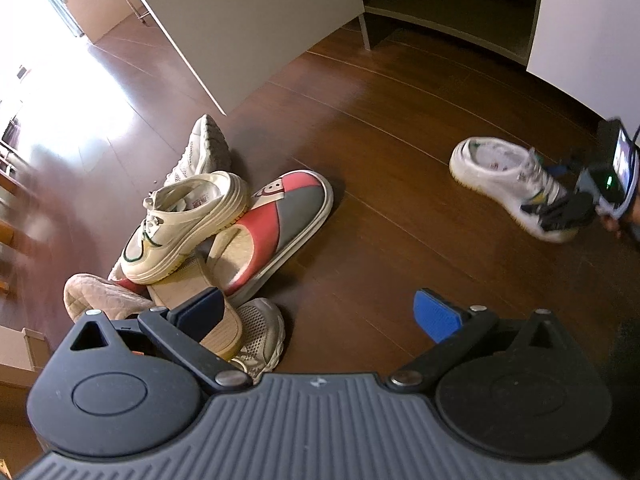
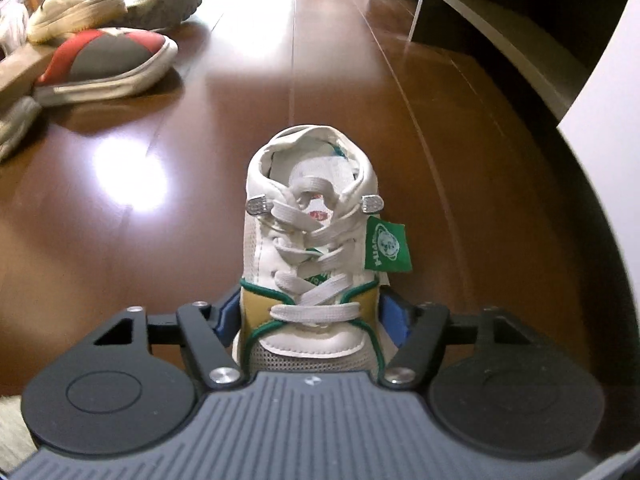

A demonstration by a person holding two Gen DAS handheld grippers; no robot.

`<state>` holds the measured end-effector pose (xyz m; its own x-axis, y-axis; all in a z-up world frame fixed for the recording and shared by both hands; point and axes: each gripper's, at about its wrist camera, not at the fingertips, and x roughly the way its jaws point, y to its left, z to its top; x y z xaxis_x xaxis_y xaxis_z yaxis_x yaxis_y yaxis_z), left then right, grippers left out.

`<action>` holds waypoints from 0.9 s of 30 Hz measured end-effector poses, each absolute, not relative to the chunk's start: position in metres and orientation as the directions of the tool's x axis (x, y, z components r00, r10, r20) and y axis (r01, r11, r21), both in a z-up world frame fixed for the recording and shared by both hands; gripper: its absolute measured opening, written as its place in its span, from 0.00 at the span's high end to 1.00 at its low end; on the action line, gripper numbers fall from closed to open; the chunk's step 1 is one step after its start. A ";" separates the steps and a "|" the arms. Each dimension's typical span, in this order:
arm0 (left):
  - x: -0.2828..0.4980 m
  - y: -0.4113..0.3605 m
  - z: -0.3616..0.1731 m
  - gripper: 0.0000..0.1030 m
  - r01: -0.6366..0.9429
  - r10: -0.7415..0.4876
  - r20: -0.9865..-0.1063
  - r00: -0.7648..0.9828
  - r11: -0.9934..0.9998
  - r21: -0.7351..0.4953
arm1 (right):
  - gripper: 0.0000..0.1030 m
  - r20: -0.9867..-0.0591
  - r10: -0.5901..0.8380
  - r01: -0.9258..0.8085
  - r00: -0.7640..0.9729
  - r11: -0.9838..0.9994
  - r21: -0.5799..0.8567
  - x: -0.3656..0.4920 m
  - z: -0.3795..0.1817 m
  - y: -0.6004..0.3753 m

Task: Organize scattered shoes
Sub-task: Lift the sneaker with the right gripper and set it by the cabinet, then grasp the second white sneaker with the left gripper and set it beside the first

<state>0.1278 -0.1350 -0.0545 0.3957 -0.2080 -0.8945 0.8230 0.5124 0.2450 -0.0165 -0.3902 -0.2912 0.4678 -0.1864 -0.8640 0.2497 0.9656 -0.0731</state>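
Note:
A white lace-up sneaker (image 2: 316,216) with green trim and a green tag stands on the wooden floor, toe toward the right wrist camera. My right gripper (image 2: 310,312) is shut on its toe end, with a blue pad against each side. In the left wrist view that sneaker (image 1: 496,176) and the right gripper (image 1: 560,212) are at the far right. My left gripper (image 1: 320,308) is open and empty over the near edge of a shoe pile. The matching cream sneaker (image 1: 188,224) lies on top of a red and grey slipper (image 1: 276,224).
The pile also holds a beige mesh sneaker (image 1: 200,152), a tan sandal (image 1: 192,300), a grey mesh shoe (image 1: 260,336) and a quilted slipper (image 1: 100,300). An open cabinet (image 1: 440,12) with a swung-out white door (image 1: 240,20) stands behind. Bare floor (image 1: 400,140) lies between pile and cabinet.

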 end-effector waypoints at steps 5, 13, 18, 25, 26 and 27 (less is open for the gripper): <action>0.131 -0.141 -0.058 0.01 0.824 -0.205 -0.897 0.392 0.512 0.243 | 0.36 -0.864 -0.151 0.160 0.481 0.984 -0.082 -0.022 -0.292 -0.421; 0.131 -0.147 -0.060 0.01 0.826 -0.207 -0.895 0.394 0.506 0.247 | 0.35 -0.855 -0.171 0.196 0.489 0.977 -0.083 -0.030 -0.293 -0.449; 0.132 -0.144 -0.062 0.01 0.825 -0.204 -0.889 0.411 0.498 0.267 | 0.26 -0.864 -0.177 0.160 0.472 0.981 -0.113 -0.028 -0.289 -0.444; 0.146 -0.123 -0.072 0.01 0.796 -0.149 -0.875 0.460 0.506 0.333 | 0.17 -0.824 -0.255 0.291 0.505 0.950 -0.115 -0.032 -0.250 -0.430; 0.151 -0.118 -0.075 0.01 0.791 -0.135 -0.874 0.466 0.506 0.344 | 0.17 -0.814 -0.267 0.318 0.516 0.942 -0.108 -0.035 -0.242 -0.430; 0.156 -0.113 -0.078 0.01 0.785 -0.123 -0.871 0.476 0.505 0.358 | 0.14 -0.793 -0.287 0.365 0.538 0.927 -0.088 -0.041 -0.231 -0.430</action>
<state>0.1561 -0.1132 -0.0776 0.4761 -0.1229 -0.8708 0.7853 0.5051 0.3580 -0.0407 -0.4298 -0.2305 0.5377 -0.2872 -0.7927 0.3653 0.9267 -0.0880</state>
